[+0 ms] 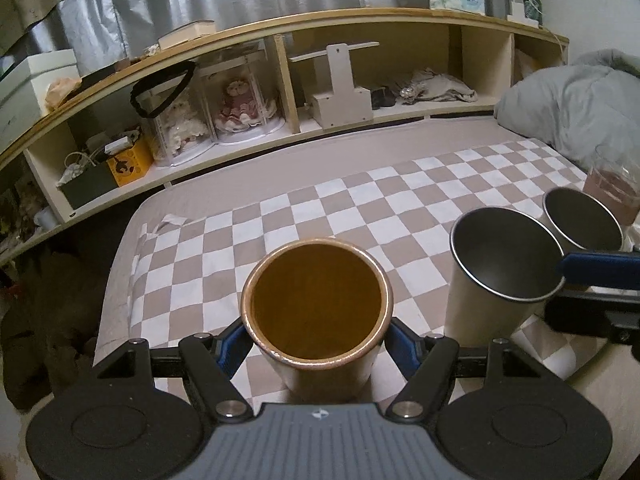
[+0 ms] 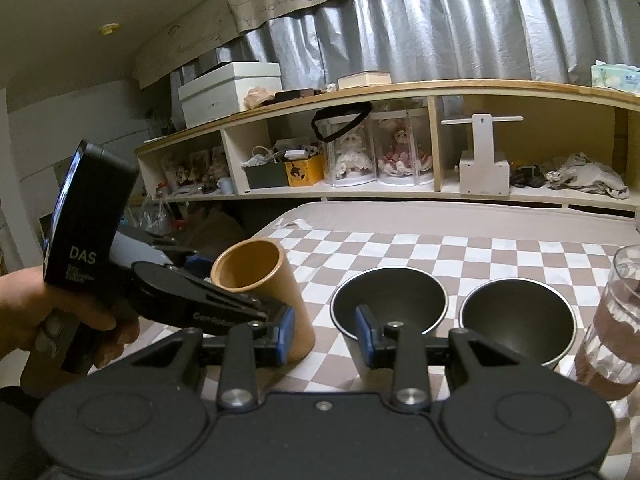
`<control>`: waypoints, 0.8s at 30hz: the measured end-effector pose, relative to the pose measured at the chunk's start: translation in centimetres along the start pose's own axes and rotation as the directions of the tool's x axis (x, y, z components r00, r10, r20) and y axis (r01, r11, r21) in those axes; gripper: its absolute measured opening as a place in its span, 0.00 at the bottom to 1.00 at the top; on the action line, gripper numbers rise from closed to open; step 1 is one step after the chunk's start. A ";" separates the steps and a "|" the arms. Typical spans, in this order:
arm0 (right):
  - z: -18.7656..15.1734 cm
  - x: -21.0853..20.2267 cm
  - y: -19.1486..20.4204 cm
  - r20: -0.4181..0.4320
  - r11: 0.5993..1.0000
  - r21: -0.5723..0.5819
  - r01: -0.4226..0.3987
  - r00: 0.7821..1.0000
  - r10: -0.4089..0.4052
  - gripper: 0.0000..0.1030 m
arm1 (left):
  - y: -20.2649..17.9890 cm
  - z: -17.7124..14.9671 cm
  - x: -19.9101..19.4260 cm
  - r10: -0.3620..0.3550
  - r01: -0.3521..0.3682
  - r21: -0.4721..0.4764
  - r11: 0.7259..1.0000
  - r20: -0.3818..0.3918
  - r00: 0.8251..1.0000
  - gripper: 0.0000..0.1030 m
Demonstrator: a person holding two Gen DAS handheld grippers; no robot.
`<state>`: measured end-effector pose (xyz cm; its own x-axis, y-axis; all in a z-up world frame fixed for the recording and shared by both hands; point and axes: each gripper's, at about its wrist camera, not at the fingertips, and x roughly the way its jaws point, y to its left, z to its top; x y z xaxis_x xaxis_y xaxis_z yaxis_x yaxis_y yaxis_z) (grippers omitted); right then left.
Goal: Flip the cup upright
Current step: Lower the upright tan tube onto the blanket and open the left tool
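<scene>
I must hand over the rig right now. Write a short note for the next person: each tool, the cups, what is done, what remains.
Left tool: its blue fingers sit on both sides of the tan cup, which stands mouth up on the checkered cloth.
Right tool: open, empty, in front of the two metal cups, also upright. A clear glass stands farthest right.
Done: tan cup looks upright.
Left: open the left tool and withdraw.

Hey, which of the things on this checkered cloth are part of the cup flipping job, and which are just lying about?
Part of the job: brown cup, mouth up, held between the left gripper fingers.

Lying about: two steel cups, clear glass, shelf clutter, right gripper open and empty.
</scene>
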<state>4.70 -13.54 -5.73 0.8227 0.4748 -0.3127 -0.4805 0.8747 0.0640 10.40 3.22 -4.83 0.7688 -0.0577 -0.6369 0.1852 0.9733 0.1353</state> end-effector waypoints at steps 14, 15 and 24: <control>1.3 -2.2 0.3 0.079 0.999 -0.020 0.034 0.996 -0.033 0.45 | 0.9 0.7 -5.3 0.046 -0.028 -0.120 0.992 0.150 0.988 0.89; 1.5 -2.6 0.5 0.087 0.999 -0.025 0.037 0.996 -0.034 0.46 | 0.8 0.7 -6.2 0.054 -0.032 -0.127 0.991 0.169 0.984 0.90; 2.9 -7.8 0.9 0.170 0.992 -0.061 0.114 0.980 -0.102 0.76 | -0.9 -0.4 -13.6 0.136 -0.068 -0.215 0.974 0.319 0.938 1.00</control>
<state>-1.23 -16.16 -0.48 0.9069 0.3928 -0.1523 -0.4015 0.9154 -0.0298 -0.51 3.21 3.41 0.9417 0.0070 -0.3365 -0.0033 0.9999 0.0115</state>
